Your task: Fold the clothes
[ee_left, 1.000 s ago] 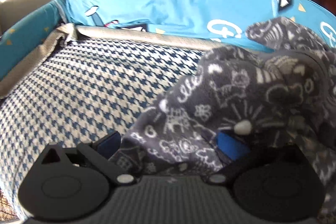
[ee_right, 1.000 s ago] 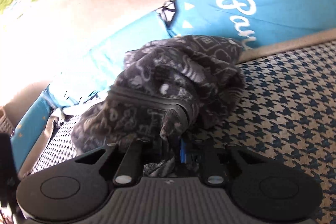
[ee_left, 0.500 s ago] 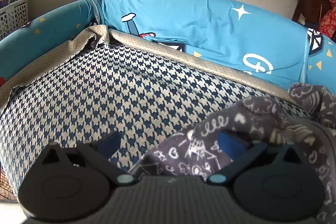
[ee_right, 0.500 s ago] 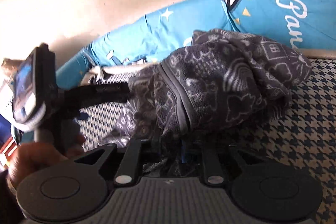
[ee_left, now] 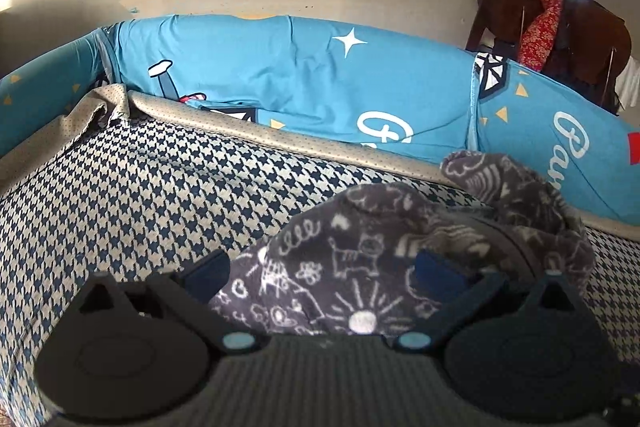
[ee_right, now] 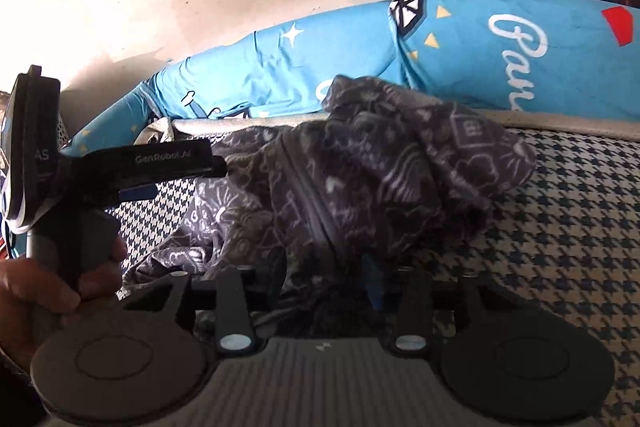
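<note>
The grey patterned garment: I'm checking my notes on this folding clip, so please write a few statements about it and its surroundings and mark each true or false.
1. The grey patterned garment lies spread out flat. False: it is bunched in a heap.
2. It rests on a blue-and-cream houndstooth cover. True.
3. The cushions behind it are red. False: they are bright blue with white print.
4. The left tongs are wide apart with garment cloth between them. True.
5. Garment cloth sits between the right tongs, whose jaws are opening. True.
6. The hand in the right wrist view is bare of any tool. False: it grips the other tongs' handle.
</note>
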`<state>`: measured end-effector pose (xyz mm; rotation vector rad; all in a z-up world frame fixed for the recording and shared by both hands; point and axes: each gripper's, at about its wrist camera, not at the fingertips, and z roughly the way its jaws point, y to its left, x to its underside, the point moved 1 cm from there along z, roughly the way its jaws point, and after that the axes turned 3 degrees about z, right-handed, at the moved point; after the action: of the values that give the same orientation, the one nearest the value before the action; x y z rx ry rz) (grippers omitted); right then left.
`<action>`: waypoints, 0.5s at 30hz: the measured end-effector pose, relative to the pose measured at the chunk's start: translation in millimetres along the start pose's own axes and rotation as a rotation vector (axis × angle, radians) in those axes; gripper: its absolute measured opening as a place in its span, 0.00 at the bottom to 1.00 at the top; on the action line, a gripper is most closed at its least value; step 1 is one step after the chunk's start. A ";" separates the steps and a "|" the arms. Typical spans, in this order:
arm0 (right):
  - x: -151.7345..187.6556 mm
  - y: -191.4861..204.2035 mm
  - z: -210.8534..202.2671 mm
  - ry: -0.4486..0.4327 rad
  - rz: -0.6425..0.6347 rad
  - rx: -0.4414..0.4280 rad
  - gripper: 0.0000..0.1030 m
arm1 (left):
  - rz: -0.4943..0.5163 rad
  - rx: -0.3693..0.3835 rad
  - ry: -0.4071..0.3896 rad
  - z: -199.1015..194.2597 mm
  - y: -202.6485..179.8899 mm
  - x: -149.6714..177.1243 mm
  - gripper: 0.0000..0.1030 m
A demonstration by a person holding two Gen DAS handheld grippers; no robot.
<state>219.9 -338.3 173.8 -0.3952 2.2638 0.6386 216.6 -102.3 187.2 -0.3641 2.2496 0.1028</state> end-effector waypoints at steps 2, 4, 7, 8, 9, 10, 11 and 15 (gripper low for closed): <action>-2.4 -7.9 -3.7 -0.017 0.007 0.038 0.44 | 0.022 0.029 -0.001 -4.3 -6.2 2.2 1.00; -4.6 -16.4 -6.5 -0.031 0.013 0.084 0.45 | 0.058 0.061 0.003 -8.7 -14.9 6.8 1.00; -7.2 -31.3 -4.5 -0.049 0.021 0.155 0.48 | 0.127 0.120 0.014 -15.1 -30.3 16.4 1.00; -8.0 -36.2 -2.5 -0.055 0.022 0.177 0.55 | 0.150 0.141 0.019 -16.8 -35.5 20.3 1.00; -8.4 -41.7 0.2 -0.059 0.028 0.196 0.60 | 0.171 0.160 0.023 -18.4 -40.3 24.4 1.00; -8.7 -47.0 4.2 -0.060 0.039 0.210 0.61 | 0.193 0.180 0.027 -20.0 -45.2 28.5 1.00; -9.3 -51.5 8.5 -0.058 0.052 0.220 0.61 | 0.212 0.195 0.031 -21.5 -49.5 32.3 1.00; -12.3 -63.2 24.8 -0.061 0.077 0.248 0.61 | 0.269 0.240 0.043 -26.9 -62.3 44.5 1.00</action>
<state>271.3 -376.0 147.3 -0.1658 2.2737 0.3948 187.9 -177.1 173.8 0.0662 2.3111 -0.0347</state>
